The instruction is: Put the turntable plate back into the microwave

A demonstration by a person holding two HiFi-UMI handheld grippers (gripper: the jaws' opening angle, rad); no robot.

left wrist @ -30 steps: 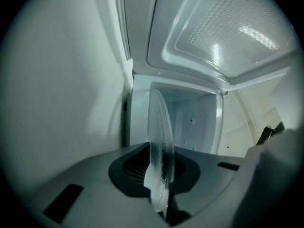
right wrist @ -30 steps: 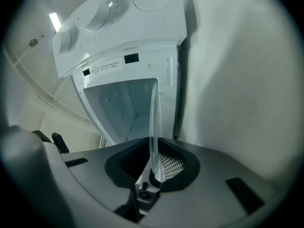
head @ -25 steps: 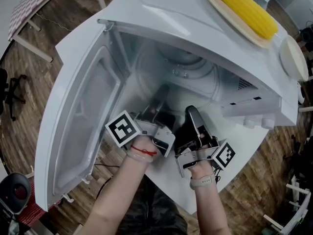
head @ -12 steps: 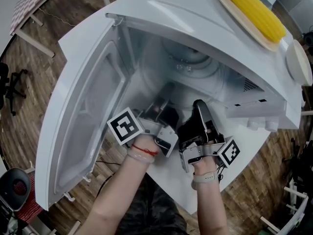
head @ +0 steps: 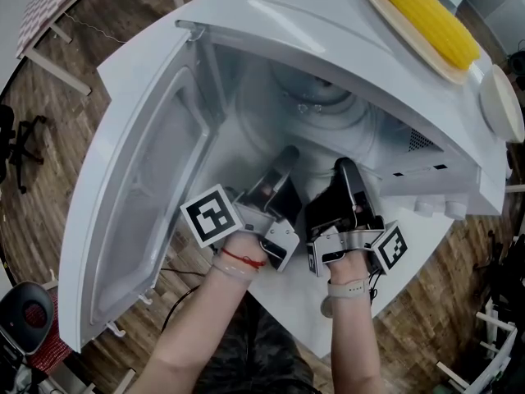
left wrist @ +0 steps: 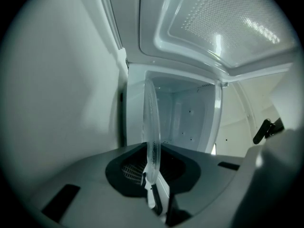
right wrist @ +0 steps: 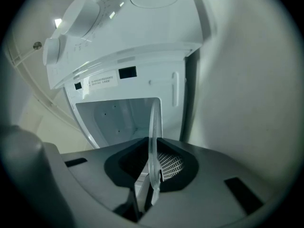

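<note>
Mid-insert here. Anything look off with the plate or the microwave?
Nothing stands out. The glass plate looks intact, its rim clamped by the left gripper and right gripper at the open microwave. Only extra: a corn cob on top.

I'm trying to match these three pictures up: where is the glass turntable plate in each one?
Head view: the glass plate lies centre, in the microwave cavity.
Left gripper view: edge-on, a thin upright clear strip at centre, pinched by the left tongs.
Right gripper view: likewise edge-on at centre, in the right tongs.
Shared landmark: that white cavity behind the plate.
</note>
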